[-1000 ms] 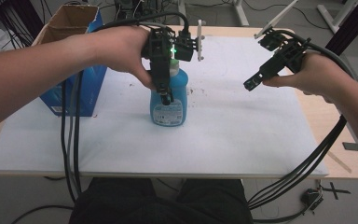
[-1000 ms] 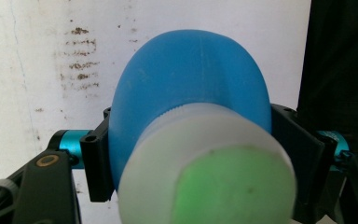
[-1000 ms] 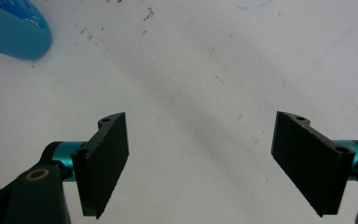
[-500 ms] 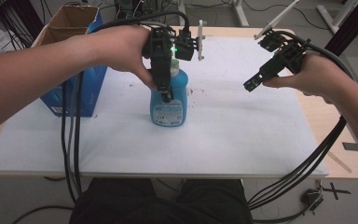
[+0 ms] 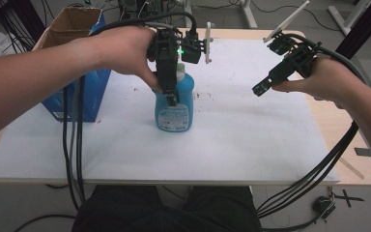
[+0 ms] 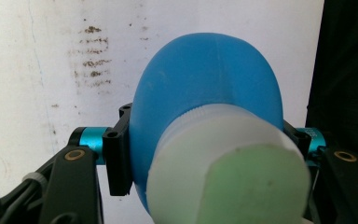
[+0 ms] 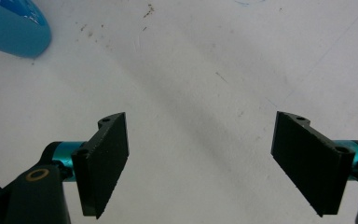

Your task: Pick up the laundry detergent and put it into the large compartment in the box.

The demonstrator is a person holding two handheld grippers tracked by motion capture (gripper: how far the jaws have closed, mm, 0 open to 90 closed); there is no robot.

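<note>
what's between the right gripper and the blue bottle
Nothing but bare white table cover with a few brown specks, seen in the high view. The right gripper hangs open, apart from the bottle.

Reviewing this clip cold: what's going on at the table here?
A person works with a gripper in each hand. The left gripper has just closed its jaws from above on the blue bottle, which stands upright on the white table. The right gripper is open and hangs above the table, off to the side.
</note>
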